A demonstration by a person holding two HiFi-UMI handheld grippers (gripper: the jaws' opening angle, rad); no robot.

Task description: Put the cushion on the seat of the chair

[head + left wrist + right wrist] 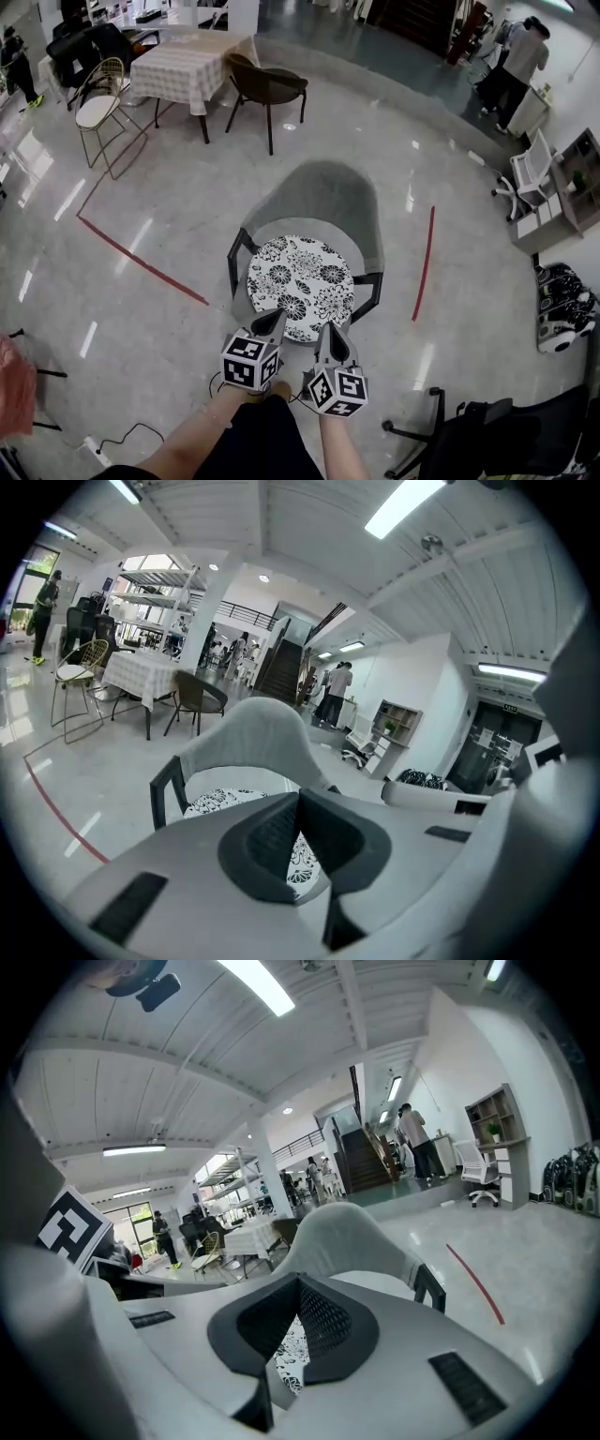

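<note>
Evidently soft and light, best pinched at its rim, the floral cushion [300,281] lies on the grey chair [323,192] at centre frame, the left gripper [271,322] and right gripper [330,335] just below it, jaws pressed together, empty.

cushion [298,277] near edge behind left claw [271,321], right claw [331,330], office chair [478,436] cropped

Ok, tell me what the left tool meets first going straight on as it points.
Most likely the patterned cushion on the chair; the shut left tool aims slightly down over its near edge. If it clears that, the grey backrest. Depth is unclear.
</note>
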